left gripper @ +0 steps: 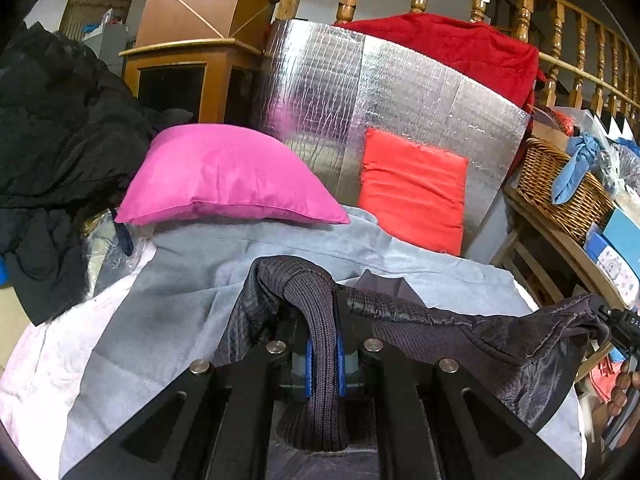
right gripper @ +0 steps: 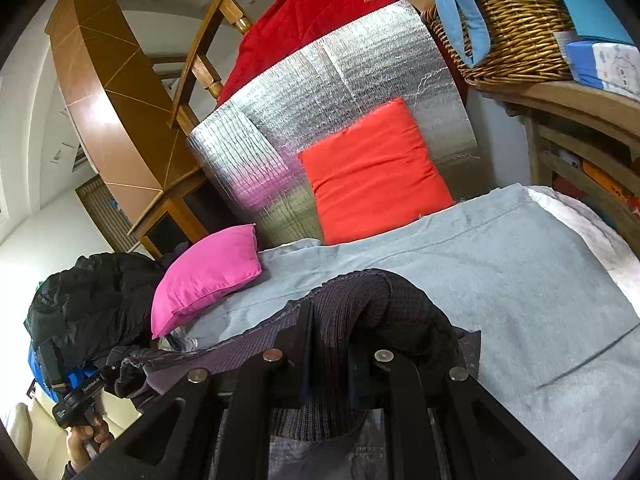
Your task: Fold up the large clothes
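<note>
A dark purple-grey garment (left gripper: 460, 332) with a ribbed knit hem hangs stretched between both grippers above a grey sheet (left gripper: 192, 280). My left gripper (left gripper: 324, 356) is shut on the ribbed hem, which drapes over its fingers and down between the blue pads. From there the cloth runs right to the other gripper (left gripper: 620, 332), held by a hand at the frame's edge. In the right wrist view my right gripper (right gripper: 328, 368) is shut on a bunched ribbed part of the same garment (right gripper: 360, 304). The left gripper (right gripper: 80, 392) and its hand show at lower left.
A pink cushion (left gripper: 224, 176) and an orange-red cushion (left gripper: 412, 188) lie at the far end against a silver foil panel (left gripper: 400, 92). Black clothes (left gripper: 52, 128) are piled at left. A wicker basket (left gripper: 560, 188) sits on a wooden shelf at right. A wooden railing with a red blanket (left gripper: 452, 48) stands behind.
</note>
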`<state>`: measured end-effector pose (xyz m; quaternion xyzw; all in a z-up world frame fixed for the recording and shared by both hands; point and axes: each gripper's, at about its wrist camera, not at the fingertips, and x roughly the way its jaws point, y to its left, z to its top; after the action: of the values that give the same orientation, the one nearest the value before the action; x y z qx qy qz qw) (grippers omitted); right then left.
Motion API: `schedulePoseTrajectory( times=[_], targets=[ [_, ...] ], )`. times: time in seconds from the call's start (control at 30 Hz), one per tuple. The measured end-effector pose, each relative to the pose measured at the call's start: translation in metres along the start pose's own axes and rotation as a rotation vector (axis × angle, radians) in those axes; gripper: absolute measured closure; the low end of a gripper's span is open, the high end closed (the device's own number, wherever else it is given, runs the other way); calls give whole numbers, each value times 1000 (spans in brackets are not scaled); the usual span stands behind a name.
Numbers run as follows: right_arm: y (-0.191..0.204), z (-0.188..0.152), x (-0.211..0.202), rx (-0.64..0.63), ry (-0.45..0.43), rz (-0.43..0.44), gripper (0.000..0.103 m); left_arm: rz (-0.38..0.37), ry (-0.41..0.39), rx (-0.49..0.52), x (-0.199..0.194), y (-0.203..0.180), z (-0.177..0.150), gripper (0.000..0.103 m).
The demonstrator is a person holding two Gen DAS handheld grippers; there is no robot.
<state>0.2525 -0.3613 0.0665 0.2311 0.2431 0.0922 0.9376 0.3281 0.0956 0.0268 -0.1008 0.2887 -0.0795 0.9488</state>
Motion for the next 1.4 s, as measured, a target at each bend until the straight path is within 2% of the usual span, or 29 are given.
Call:
schedulePoseTrajectory(
  times=[0.33, 0.87, 1.4],
  targets=[
    [-14, 15, 51, 32, 47, -15, 89, 29, 60, 6, 53, 5, 9, 94],
    [-44, 20, 150, 46, 161, -75, 89, 86, 187, -24, 139, 20, 2, 94],
    [-67, 9, 205, 56, 235, -129, 89, 133, 258, -9, 182, 24, -13, 94]
  ],
)
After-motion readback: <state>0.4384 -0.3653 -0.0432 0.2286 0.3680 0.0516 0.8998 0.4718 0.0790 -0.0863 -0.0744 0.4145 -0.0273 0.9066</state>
